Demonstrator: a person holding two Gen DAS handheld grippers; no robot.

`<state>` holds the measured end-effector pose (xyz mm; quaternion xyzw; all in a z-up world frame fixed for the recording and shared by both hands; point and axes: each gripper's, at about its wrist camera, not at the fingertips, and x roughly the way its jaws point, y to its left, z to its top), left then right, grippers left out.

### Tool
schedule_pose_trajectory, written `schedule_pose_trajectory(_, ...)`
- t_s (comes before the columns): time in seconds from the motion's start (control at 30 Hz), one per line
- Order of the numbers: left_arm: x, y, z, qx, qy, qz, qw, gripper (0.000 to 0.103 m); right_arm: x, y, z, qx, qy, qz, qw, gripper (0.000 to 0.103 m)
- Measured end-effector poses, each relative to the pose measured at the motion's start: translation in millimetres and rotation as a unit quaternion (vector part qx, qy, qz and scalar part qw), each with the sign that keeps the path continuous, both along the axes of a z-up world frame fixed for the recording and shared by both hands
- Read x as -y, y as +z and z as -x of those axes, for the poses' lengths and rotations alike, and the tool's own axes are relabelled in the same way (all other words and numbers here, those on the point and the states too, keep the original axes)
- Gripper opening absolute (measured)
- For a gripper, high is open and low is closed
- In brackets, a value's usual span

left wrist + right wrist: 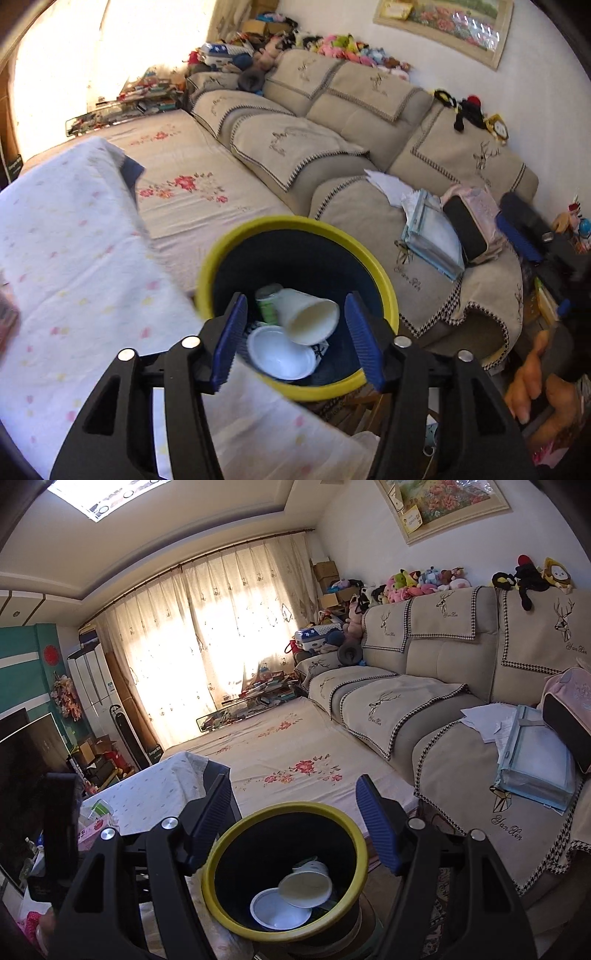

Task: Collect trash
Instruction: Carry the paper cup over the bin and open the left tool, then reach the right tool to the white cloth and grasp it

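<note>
A dark trash bin with a yellow rim (pixel 388 295) stands on the floor between the table and the sofa. Inside lie a white paper cup (pixel 310 317) on its side, a white plastic lid (pixel 280 354) and a green-labelled cup (pixel 267 302). My left gripper (pixel 295 325) is open and empty, hovering right over the bin's mouth. In the right wrist view the same bin (pixel 221 842) holds the cup (pixel 304 886) and lid (pixel 277 912). My right gripper (pixel 291 812) is open and empty above the bin's far rim.
A table under a white flowered cloth (pixel 74 277) lies left of the bin. A beige sofa (pixel 332 129) runs along the right, with papers, a folder (pixel 432 232) and a pink bag (pixel 476 218). A pink tissue pack (pixel 92 830) sits on the table.
</note>
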<state>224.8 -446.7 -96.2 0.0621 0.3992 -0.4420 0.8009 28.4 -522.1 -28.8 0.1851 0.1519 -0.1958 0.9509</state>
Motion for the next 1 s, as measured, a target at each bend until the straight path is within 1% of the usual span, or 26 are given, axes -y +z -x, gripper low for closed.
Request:
schedule_pose_trajectory(0.03, -16, 5, -2, 0.005, 0.01, 0.009, 0.9999, 0.064, -3, -1, -5, -0.002, 0.007, -0.001, 1.0, 0.067)
schedule_pose_trajectory(0.13, -72, 18, -8, 0.021, 0.055, 0.035, 0.9976, 0.071, -18, 1, -24, -0.007, 0.034, -0.003, 0.999, 0.067)
schedule_pose_trajectory(0.2, -115, 25, -14, 0.032, 0.094, 0.047, 0.9939, 0.072, -32, 5, -39, -0.011, 0.059, 0.0, 0.998, 0.067)
schedule_pose_trajectory(0.27, -157, 30, -21, 0.047, 0.137, 0.05, 0.9881, 0.072, -49, 9, -56, -0.012, 0.089, 0.002, 0.996, 0.067)
schedule_pose_trajectory(0.37, -223, 36, -30, 0.076, 0.205, 0.042, 0.975, 0.073, -79, 18, -84, -0.017, 0.131, 0.013, 0.991, 0.067)
schedule_pose_trajectory(0.5, -305, 33, -43, 0.1, 0.288, 0.024, 0.952, 0.073, -126, 29, -124, -0.027, 0.191, 0.023, 0.981, 0.067)
schedule_pose_trajectory(0.6, -355, 27, -54, 0.119, 0.336, 0.016, 0.9342, 0.075, -162, 34, -155, -0.041, 0.234, 0.027, 0.971, 0.067)
schedule_pose_trajectory(0.7, -395, 18, -65, 0.118, 0.368, 0.022, 0.9222, 0.076, -202, 36, -191, -0.06, 0.27, 0.046, 0.96, 0.067)
schedule_pose_trajectory(0.73, -405, 14, -67, 0.107, 0.374, 0.032, 0.9207, 0.076, -216, 36, -203, -0.067, 0.281, 0.053, 0.956, 0.067)
schedule_pose_trajectory(0.8, -418, 13, -70, 0.091, 0.374, 0.052, 0.9217, 0.077, -246, 34, -224, -0.081, 0.305, 0.06, 0.947, 0.067)
schedule_pose_trajectory(0.87, -416, 13, -72, 0.095, 0.377, 0.047, 0.9201, 0.078, -274, 31, -243, -0.092, 0.33, 0.07, 0.937, 0.067)
schedule_pose_trajectory(0.93, -421, 11, -74, 0.091, 0.375, 0.046, 0.9213, 0.078, -299, 26, -259, -0.101, 0.355, 0.082, 0.926, 0.067)
schedule_pose_trajectory(0.97, -412, 12, -73, 0.089, 0.374, 0.049, 0.9219, 0.078, -312, 23, -267, -0.105, 0.366, 0.089, 0.92, 0.067)
schedule_pose_trajectory(1.0, -414, 12, -74, 0.088, 0.374, 0.051, 0.9218, 0.078, -323, 19, -273, -0.111, 0.374, 0.095, 0.916, 0.067)
